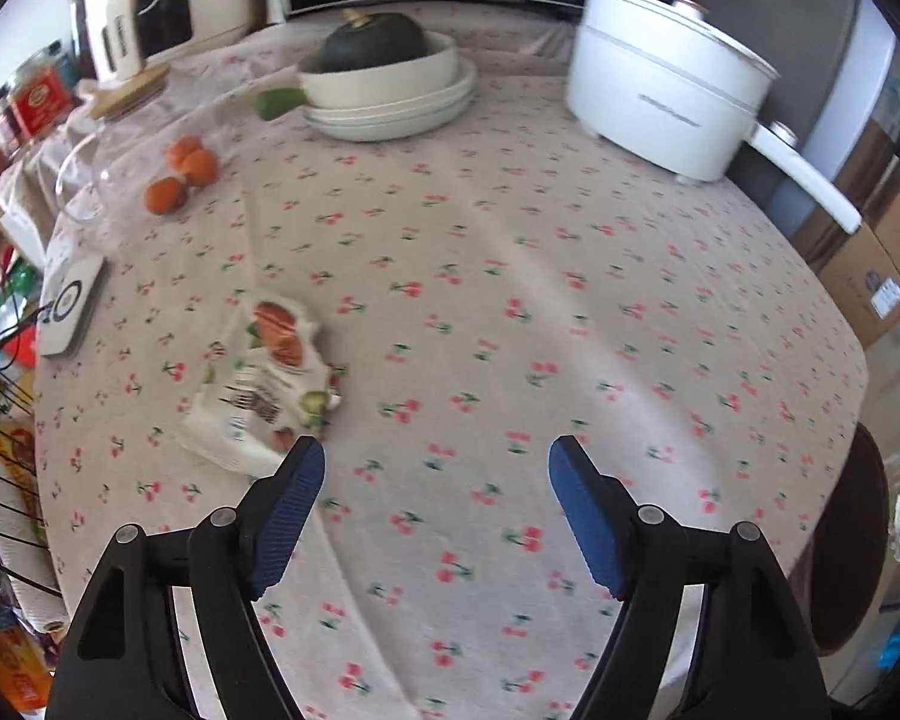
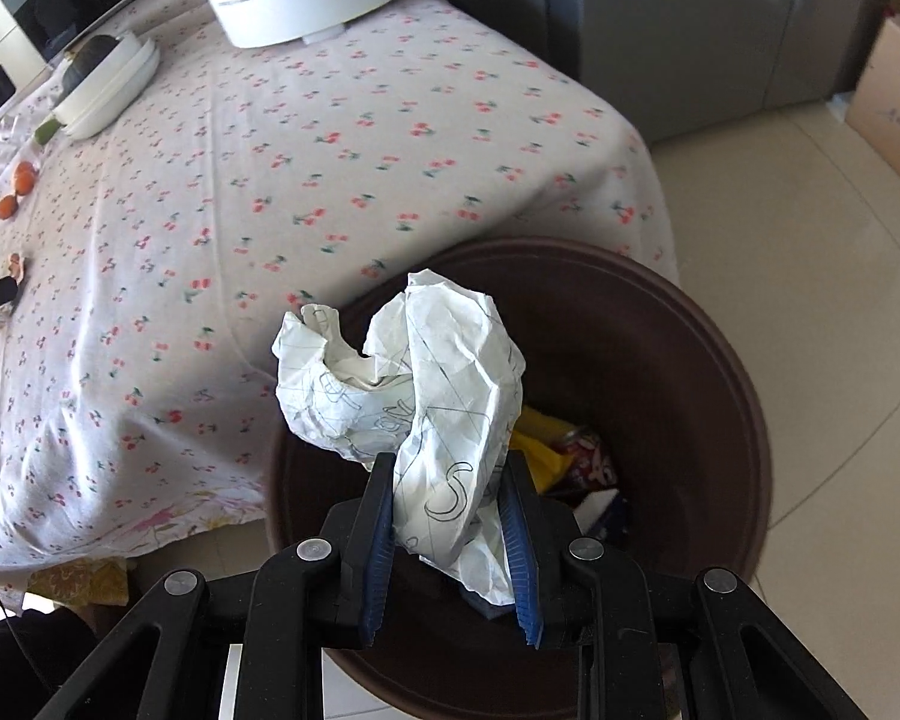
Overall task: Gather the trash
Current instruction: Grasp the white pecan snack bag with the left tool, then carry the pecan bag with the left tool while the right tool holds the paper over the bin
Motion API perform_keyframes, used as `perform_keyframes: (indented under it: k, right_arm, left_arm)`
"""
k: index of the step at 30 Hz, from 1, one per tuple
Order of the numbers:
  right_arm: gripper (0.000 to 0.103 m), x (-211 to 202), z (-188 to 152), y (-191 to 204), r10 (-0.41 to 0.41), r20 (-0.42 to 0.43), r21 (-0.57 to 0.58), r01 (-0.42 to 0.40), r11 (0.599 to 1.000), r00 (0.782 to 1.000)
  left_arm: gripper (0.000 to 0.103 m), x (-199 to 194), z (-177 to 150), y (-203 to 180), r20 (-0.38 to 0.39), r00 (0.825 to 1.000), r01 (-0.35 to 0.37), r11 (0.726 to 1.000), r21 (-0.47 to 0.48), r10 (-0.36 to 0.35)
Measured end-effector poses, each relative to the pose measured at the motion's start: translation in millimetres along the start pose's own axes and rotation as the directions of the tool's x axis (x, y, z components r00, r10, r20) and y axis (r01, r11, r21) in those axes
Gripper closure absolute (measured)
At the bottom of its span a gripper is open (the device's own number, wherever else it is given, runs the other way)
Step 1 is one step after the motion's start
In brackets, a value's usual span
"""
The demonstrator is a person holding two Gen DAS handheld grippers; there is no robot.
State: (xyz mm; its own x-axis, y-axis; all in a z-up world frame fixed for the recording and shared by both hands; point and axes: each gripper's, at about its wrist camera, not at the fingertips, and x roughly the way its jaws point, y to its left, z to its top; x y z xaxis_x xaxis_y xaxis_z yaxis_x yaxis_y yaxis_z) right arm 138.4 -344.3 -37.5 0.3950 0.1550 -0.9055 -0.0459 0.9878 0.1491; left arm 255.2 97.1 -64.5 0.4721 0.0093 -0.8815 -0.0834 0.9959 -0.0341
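My right gripper (image 2: 447, 468) is shut on a crumpled white paper (image 2: 414, 372) with pen marks and holds it above the open brown trash bin (image 2: 720, 372) beside the table. The bin holds yellow and red wrappers (image 2: 561, 450). My left gripper (image 1: 435, 456) is open and empty above the cherry-print tablecloth (image 1: 510, 276). A crumpled snack wrapper (image 1: 264, 378) lies on the cloth just ahead and left of my left finger. The bin's rim shows in the left wrist view (image 1: 864, 534) at the table's right edge.
Three oranges (image 1: 183, 174), a white device (image 1: 72, 306), stacked white dishes with a dark squash (image 1: 390, 84) and a white electric pot (image 1: 666, 96) stand on the table. Cardboard boxes (image 1: 870, 252) sit on the floor at right. A cluttered wire rack is at left.
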Motion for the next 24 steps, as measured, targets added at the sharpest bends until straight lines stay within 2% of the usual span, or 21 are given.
perform_keyframes:
  k: [5,11,13,15,20,24]
  right_arm:
    - [0.074,8,17,26,0.039,-0.008,-0.027,-0.039,0.999,0.999]
    - [0.074,20,30,54,0.056,-0.026,-0.079,-0.058,0.995,0.998]
    - [0.074,26,30,60,0.055,-0.040,-0.092,-0.058,0.994,0.998]
    - [0.074,31,30,63,0.053,-0.052,-0.100,-0.058,0.993,0.997]
    - [0.074,35,30,66,0.050,-0.062,-0.099,-0.056,0.994,0.997]
    - [0.074,34,31,65,0.050,-0.058,-0.090,-0.055,0.994,0.997]
  left_arm:
    - [0.023,31,11,41,-0.027,0.995,-0.100,0.995,0.019,0.100]
    - [0.020,62,17,64,-0.060,0.990,-0.125,0.992,0.011,0.126]
    - [0.020,64,17,69,-0.043,0.995,-0.089,0.996,-0.003,0.089]
    - [0.025,64,16,73,-0.028,0.998,-0.054,0.998,-0.020,0.053]
    - [0.042,56,10,73,0.004,0.999,-0.049,0.999,-0.013,0.049]
    - [0.046,48,1,73,0.012,0.999,-0.036,0.999,-0.037,0.037]
